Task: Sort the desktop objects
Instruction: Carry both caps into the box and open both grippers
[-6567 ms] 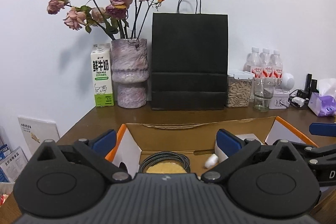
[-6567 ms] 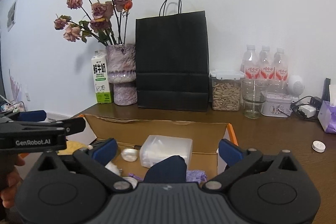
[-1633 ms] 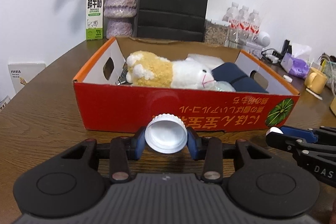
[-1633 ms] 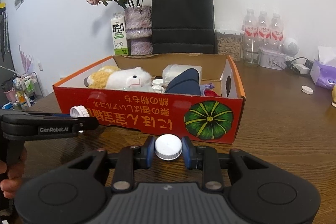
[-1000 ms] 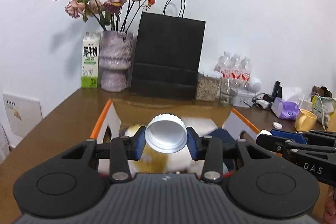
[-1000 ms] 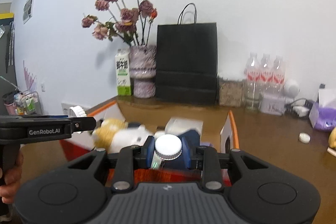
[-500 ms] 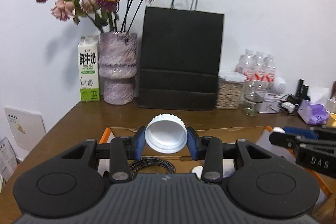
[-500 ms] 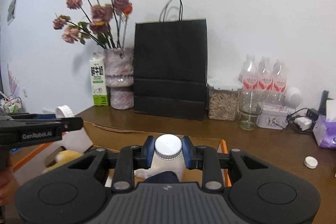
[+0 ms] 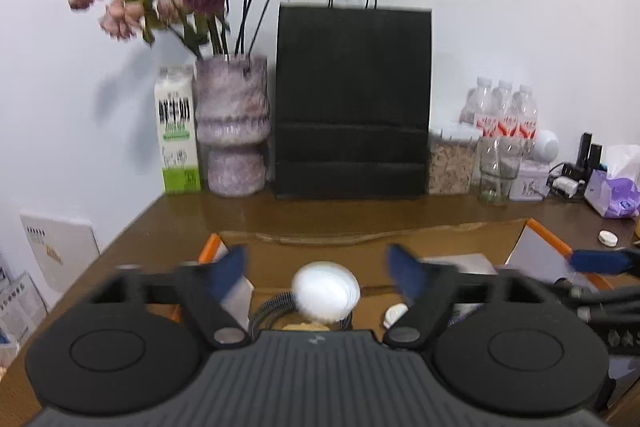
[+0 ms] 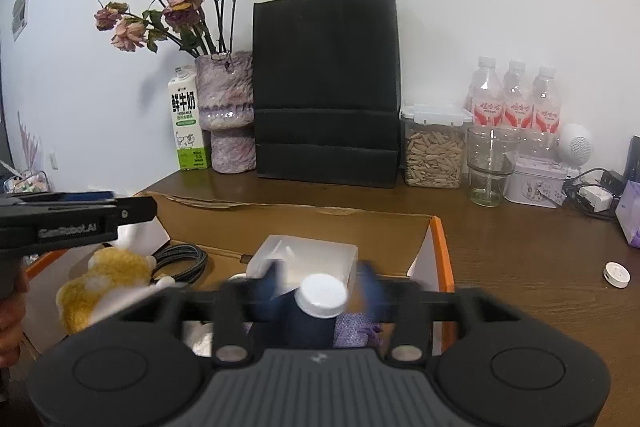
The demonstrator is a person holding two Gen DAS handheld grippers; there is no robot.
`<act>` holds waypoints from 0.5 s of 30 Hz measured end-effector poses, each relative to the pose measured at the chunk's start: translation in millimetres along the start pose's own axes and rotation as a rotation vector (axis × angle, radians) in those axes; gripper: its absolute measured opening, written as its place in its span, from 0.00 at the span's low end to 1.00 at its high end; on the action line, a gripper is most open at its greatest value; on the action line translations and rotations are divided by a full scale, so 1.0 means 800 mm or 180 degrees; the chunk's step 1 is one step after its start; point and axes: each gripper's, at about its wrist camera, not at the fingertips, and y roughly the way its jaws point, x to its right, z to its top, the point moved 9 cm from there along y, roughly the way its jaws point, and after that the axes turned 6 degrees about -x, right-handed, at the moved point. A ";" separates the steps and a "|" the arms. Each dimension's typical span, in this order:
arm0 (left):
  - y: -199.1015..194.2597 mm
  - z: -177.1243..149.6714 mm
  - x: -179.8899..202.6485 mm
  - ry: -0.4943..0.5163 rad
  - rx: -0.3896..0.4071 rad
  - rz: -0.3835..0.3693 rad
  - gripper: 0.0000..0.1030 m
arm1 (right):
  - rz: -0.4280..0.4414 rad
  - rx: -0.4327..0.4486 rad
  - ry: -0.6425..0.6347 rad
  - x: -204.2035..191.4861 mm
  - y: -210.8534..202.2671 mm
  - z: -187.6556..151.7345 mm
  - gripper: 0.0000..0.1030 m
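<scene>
Now the left gripper (image 9: 320,269) has its blue-padded fingers (image 9: 228,269) spread wide apart, and a round white plastic cap (image 9: 326,291), blurred, sits free between them above the open cardboard box with orange edges (image 9: 360,247). The right gripper (image 10: 320,281) is also parted, its blurred pads clear of a white-capped small bottle (image 10: 323,295) over the box's dark blue item (image 10: 308,327). A yellow plush toy (image 10: 104,279) lies inside the box.
</scene>
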 end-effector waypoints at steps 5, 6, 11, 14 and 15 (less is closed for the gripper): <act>-0.026 0.005 0.002 0.0028 0.0292 0.0064 1.00 | -0.0003 0.0236 -0.0012 -0.004 -0.024 0.005 1.00; -0.027 0.006 0.003 0.0023 0.0296 0.0061 1.00 | 0.0006 0.0268 -0.0016 -0.006 -0.027 0.007 1.00; -0.032 0.004 0.005 0.0027 0.0295 0.0075 1.00 | -0.0029 0.0335 -0.0059 -0.010 -0.035 0.008 1.00; -0.031 0.002 0.005 0.0032 0.0280 0.0092 1.00 | -0.0046 0.0346 -0.0069 -0.012 -0.038 0.008 1.00; -0.031 0.001 0.006 0.0036 0.0277 0.0097 1.00 | -0.0056 0.0351 -0.0075 -0.012 -0.038 0.008 1.00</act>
